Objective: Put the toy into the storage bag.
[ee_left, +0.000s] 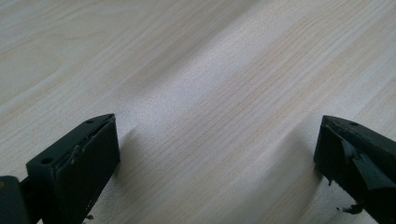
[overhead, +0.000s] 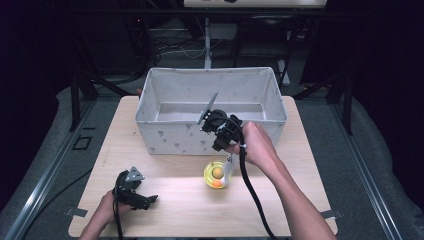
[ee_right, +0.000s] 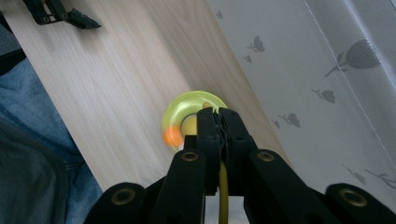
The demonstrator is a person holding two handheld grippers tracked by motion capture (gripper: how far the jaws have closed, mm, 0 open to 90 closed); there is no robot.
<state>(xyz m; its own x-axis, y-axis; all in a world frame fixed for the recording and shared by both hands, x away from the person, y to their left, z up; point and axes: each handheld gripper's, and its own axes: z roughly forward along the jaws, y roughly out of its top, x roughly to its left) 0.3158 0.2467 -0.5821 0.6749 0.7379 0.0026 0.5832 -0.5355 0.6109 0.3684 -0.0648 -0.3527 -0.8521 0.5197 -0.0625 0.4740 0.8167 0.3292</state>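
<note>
The right tool (ee_right: 219, 122) is clamped shut on a thin yellow cord (ee_right: 223, 186), and from that cord a yellow-green ring toy (overhead: 217, 174) with an orange bead and a paler ball in its middle hangs straight below the jaws, low over the bench (overhead: 170, 200) (whether it touches the wood I cannot tell). What the coming move seems to turn on is this: the toy lies just in front of the grey fabric box (overhead: 165, 137), outside its near wall, and the box's open top is up and away from the person. So the toy would have to rise above the rim before it can go forward and in. The cord runs upright, so the toy will likely swing.

The left tool (overhead: 136, 194) rests well apart at the near left of the bench, jaws spread wide with nothing between them; the right hand (overhead: 255, 145) is plainly the nearer one.

The high view shows the box's height against the toy. The right gripper view shows the pinch on the cord, and the box's printed wall (ee_right: 322, 93) just beside the ring (ee_right: 189, 119).
</note>
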